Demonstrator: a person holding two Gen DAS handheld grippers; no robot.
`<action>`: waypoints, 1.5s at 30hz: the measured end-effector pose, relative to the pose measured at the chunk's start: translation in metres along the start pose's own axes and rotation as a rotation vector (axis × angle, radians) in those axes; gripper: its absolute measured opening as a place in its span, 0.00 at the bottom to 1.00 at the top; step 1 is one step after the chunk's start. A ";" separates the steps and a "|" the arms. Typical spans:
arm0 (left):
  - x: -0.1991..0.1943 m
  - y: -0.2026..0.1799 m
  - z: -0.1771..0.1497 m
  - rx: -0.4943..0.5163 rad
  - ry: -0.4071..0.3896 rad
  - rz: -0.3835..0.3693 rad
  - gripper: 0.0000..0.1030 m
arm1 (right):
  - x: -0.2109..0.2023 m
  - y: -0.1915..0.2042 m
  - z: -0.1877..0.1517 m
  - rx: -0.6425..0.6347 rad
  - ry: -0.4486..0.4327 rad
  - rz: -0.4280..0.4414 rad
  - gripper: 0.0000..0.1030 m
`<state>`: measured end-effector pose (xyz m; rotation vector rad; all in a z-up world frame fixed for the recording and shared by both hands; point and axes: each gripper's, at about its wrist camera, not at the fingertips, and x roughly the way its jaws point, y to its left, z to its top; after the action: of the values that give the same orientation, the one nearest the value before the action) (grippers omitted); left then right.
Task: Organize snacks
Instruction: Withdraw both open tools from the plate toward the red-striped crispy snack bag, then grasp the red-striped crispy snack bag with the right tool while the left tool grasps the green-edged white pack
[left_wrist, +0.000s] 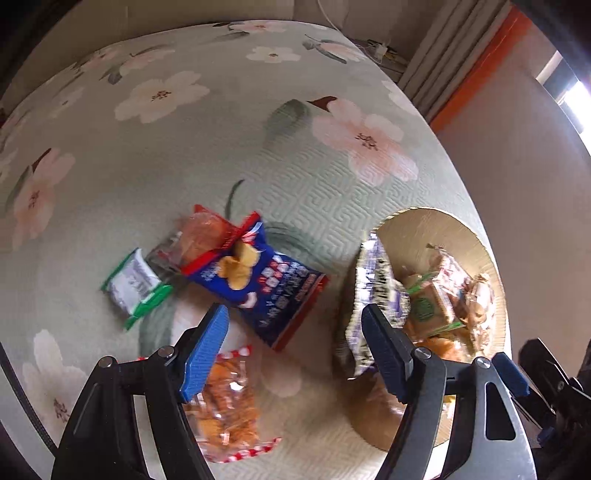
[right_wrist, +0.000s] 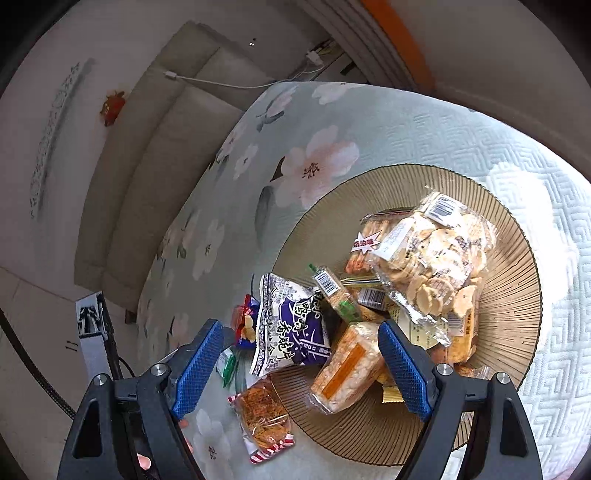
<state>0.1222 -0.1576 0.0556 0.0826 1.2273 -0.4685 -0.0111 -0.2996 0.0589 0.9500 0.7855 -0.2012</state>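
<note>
Looking along both tools, I see a table under a pale green floral cloth (left_wrist: 221, 155) with snack packets partly gathered and partly loose. My left gripper (left_wrist: 295, 339) stands wide, its blue-padded jaws apart with nothing between them, above the cloth. In the left wrist view, a blue chip bag (left_wrist: 266, 284) with red edges lies at about 12 o'clock from that gripper, overlapping an orange clear-wrapped snack (left_wrist: 199, 236) at its 11 o'clock end. A green-and-white packet (left_wrist: 135, 286) rests at 10 o'clock, just beside that pair. A red-checked packet of orange crackers (left_wrist: 229, 406) lies at 6 o'clock, partly behind the left finger. At 3 o'clock sits the ribbed tan plate (left_wrist: 476, 243), already holding several packets, with a purple-and-white bag (left_wrist: 369, 295) leaning over its near rim; blur hides its print in this view. My right gripper (right_wrist: 301, 354) is likewise wide and holds nothing, poised over the plate's (right_wrist: 517, 332) 7 o'clock rim. In the right wrist view, the purple-and-white bag (right_wrist: 291, 325) straddles that rim at 12 o'clock from the gripper. A clear bag of round biscuits (right_wrist: 436, 258) tops the pile at 2 o'clock, and a rice-cracker block (right_wrist: 347, 369) lies just inside the right finger. A sofa (right_wrist: 155, 166) stands beyond the table.
</note>
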 end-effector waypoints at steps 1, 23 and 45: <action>-0.001 0.010 0.000 -0.011 -0.007 0.009 0.71 | 0.002 0.005 -0.003 -0.017 0.007 -0.001 0.82; 0.022 0.146 -0.011 -0.084 0.040 0.027 0.71 | 0.096 0.130 -0.142 -0.473 0.282 0.018 0.82; 0.081 0.148 -0.018 -0.070 -0.083 0.049 0.51 | 0.220 0.100 -0.171 -0.658 0.403 -0.303 0.89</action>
<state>0.1841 -0.0430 -0.0532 0.0326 1.1564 -0.3824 0.1056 -0.0673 -0.0827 0.2409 1.2685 -0.0023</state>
